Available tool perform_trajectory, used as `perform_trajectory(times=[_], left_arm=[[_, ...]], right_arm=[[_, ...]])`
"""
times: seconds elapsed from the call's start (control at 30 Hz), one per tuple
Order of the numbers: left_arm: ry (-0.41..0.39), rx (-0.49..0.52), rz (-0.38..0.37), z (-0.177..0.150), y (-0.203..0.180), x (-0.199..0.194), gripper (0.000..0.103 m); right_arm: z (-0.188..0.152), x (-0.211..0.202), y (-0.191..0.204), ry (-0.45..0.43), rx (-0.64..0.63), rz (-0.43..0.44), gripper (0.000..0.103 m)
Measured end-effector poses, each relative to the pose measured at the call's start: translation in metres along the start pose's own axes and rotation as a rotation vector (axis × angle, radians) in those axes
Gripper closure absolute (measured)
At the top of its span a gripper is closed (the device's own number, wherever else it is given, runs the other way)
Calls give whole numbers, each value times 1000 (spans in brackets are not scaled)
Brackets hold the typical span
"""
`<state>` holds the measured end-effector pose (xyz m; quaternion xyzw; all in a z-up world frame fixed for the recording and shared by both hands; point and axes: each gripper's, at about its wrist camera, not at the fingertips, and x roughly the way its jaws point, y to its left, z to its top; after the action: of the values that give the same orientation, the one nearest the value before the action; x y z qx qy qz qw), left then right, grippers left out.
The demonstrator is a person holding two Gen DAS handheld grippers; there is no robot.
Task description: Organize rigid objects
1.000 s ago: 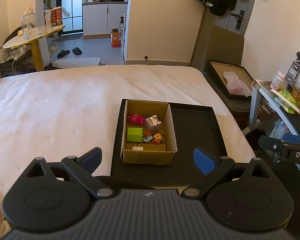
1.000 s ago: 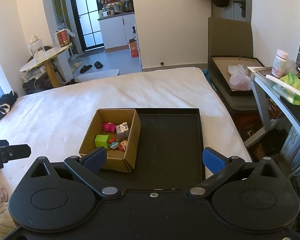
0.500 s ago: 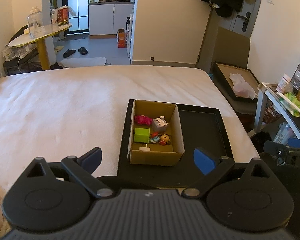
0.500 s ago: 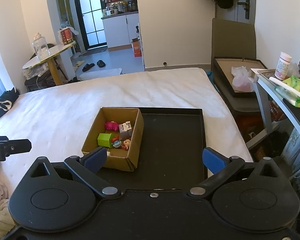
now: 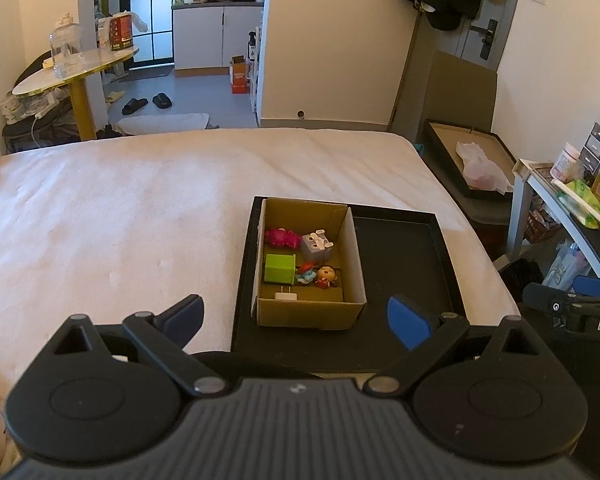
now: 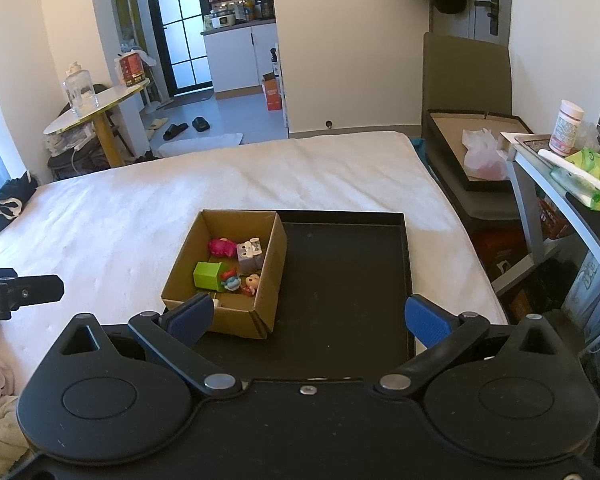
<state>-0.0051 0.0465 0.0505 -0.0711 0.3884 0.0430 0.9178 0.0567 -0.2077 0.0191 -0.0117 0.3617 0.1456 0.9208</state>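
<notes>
A small cardboard box stands in the left part of a black tray on the white bed. In the box lie a green cube, a pink toy, a grey block, small figurines and a white plug. My left gripper is open and empty, held back from the box. My right gripper is open and empty, over the tray's near edge.
The white bed spreads left and far. A side table with bottles and packets stands at the right. A framed board with a plastic bag lies beyond the bed's right corner. A round table stands far left.
Both grippers have drawn back and risen slightly, so the box and tray look a little smaller and farther. Both stay open. The objects in the box have not moved.
</notes>
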Motion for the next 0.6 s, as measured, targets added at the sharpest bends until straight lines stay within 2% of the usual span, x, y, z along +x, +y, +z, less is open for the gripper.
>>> perform_trajectory(times=[0.6], left_arm=[[-5,17,3,0,-4,6,5]], right_arm=[[-2,5,0,8,9,-8,0]])
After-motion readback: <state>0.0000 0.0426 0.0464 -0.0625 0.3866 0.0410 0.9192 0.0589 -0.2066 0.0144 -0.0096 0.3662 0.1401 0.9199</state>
